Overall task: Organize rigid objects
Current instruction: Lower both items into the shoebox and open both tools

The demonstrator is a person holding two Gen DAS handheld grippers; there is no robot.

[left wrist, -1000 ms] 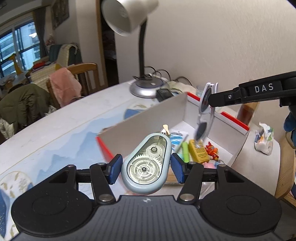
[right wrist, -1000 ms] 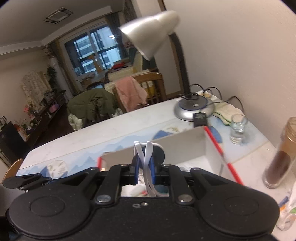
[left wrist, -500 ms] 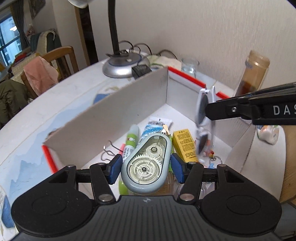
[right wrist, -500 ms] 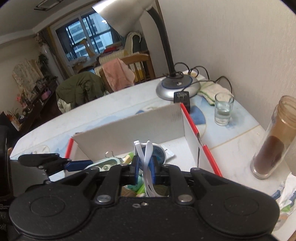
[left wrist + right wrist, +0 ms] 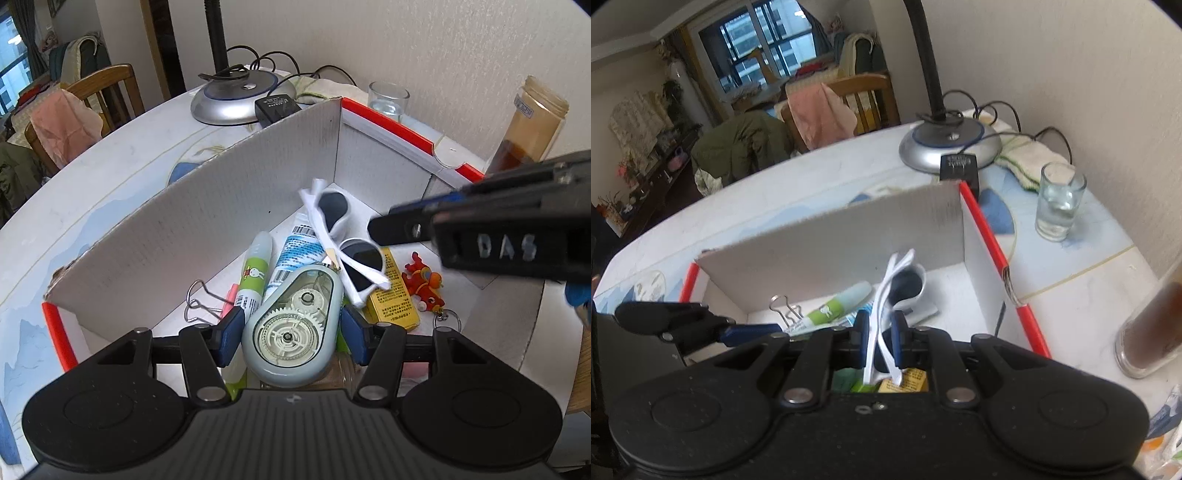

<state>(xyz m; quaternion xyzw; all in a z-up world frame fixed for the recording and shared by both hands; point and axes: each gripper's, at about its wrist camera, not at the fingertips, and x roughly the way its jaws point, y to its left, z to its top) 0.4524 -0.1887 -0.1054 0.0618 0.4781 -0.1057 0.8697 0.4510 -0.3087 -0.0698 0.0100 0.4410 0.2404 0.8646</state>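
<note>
Both wrist views close above the same cardboard box (image 5: 236, 206), facing down.

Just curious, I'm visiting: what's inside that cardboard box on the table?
Inside the cardboard box: white sunglasses, a green tube, a yellow packet, a red toy keychain and binder clips. The correction tape dispenser and grippers hide whatever lies beneath.

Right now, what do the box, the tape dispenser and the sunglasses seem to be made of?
Box: probably corrugated cardboard, matte grey-white; the torn top edge looks fibrous and ragged.
Tape dispenser: apparently hard plastic, a glossy pale blue shell with a clear window that shows white gears.
Sunglasses: likely plastic, a smooth white frame with dark, slightly reflective lenses; whether the lenses are plastic or glass, I cannot tell.
</note>
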